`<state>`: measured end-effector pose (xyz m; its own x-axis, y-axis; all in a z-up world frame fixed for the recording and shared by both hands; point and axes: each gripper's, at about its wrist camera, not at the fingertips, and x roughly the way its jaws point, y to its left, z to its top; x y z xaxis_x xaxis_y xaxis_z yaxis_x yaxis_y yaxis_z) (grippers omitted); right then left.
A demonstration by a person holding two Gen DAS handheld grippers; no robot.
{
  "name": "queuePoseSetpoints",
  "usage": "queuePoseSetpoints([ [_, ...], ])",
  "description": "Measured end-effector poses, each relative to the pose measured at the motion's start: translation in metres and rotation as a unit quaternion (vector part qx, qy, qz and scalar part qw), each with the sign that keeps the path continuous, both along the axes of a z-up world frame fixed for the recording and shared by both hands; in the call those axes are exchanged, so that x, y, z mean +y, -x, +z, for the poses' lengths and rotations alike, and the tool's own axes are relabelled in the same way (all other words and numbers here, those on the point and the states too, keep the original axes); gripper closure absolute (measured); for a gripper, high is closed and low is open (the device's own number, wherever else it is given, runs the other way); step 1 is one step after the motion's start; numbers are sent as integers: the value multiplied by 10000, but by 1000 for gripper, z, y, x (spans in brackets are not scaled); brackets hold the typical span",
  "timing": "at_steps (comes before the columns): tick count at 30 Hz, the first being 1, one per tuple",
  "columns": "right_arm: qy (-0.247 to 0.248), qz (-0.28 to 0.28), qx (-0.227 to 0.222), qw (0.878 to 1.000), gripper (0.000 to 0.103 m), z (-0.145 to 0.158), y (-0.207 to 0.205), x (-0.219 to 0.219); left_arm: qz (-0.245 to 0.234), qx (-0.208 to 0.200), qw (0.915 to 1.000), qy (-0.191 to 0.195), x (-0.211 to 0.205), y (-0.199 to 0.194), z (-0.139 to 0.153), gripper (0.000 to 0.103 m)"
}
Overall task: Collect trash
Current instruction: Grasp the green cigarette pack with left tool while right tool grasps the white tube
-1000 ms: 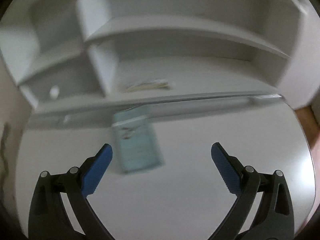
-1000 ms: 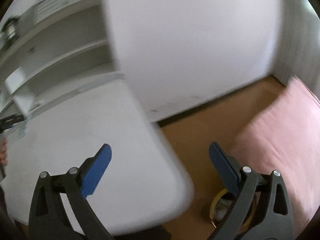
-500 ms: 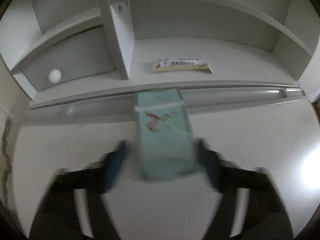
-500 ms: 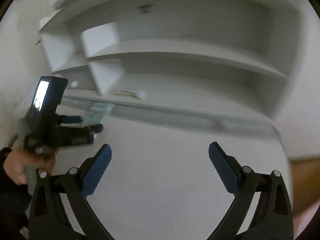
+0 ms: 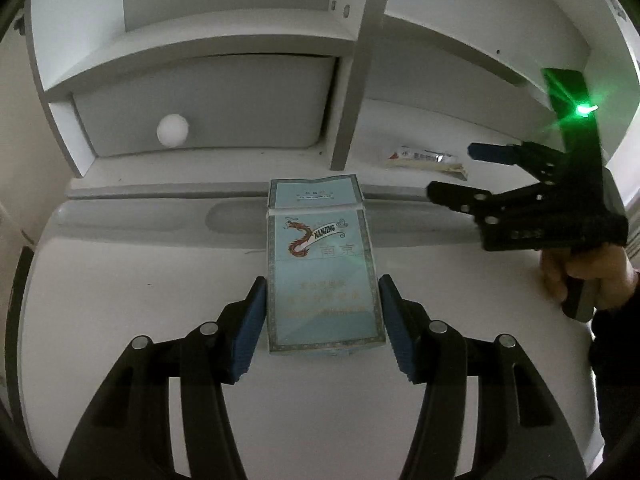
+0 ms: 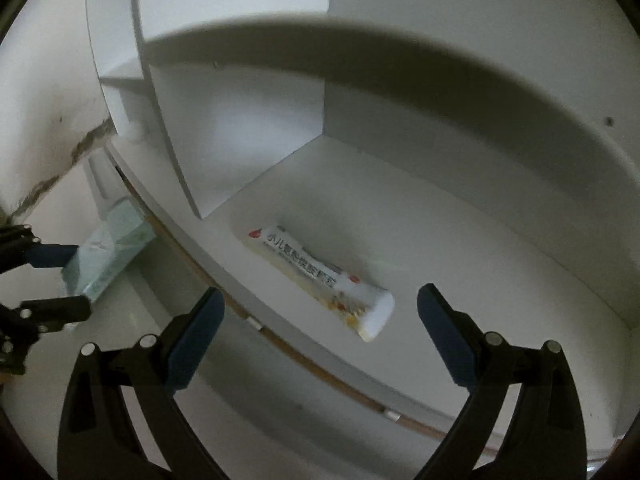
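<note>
You see a pale-blue printed cardboard cigarette pack, matt; a glossy white foil sachet; smooth white laminate shelving; ribbed blue gripper pads.

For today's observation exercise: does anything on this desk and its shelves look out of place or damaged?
The cigarette pack lies on the desk with its lid flipped open, between the left tool's blue pads. A sachet lies askew on the lower shelf. A white ball sits alone in a cubby.

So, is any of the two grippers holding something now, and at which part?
The left gripper grips the cigarette pack by its long sides, near the bottom. The right gripper holds nothing.
</note>
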<state>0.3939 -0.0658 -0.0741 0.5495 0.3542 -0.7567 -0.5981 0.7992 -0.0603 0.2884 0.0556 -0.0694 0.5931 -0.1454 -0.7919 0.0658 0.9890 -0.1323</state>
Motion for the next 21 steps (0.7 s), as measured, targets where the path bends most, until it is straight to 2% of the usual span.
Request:
queuePoseSetpoints([
  [5, -10, 184, 258, 9995, 9, -2, -7, 10, 20, 52, 10000, 51, -4, -6, -4, 48],
  [8, 87, 389, 375, 9985, 20, -4, 9, 13, 83, 33, 9999, 84, 2, -8, -3, 48],
  [10, 213, 506, 365, 9978, 32, -2, 19, 19, 151, 15, 9998, 101, 3, -9, -2, 48],
  [13, 101, 432, 385, 9983, 34, 6, 19, 23, 213, 21, 9996, 157, 5, -8, 0, 48],
  [16, 44, 282, 356, 9990, 35, 8, 9, 34, 271, 23, 9995, 187, 42, 2, 8, 48],
  [18, 109, 272, 438, 9986, 43, 3, 4, 40, 298, 57, 9993, 211, 47, 6, 10, 48],
  [20, 66, 307, 433, 9986, 54, 4, 6, 41, 342, 87, 9991, 243, 51, 3, 4, 48],
  [21, 71, 333, 445, 9984, 67, 4, 8, 44, 355, 92, 9990, 259, 54, 3, 4, 48],
])
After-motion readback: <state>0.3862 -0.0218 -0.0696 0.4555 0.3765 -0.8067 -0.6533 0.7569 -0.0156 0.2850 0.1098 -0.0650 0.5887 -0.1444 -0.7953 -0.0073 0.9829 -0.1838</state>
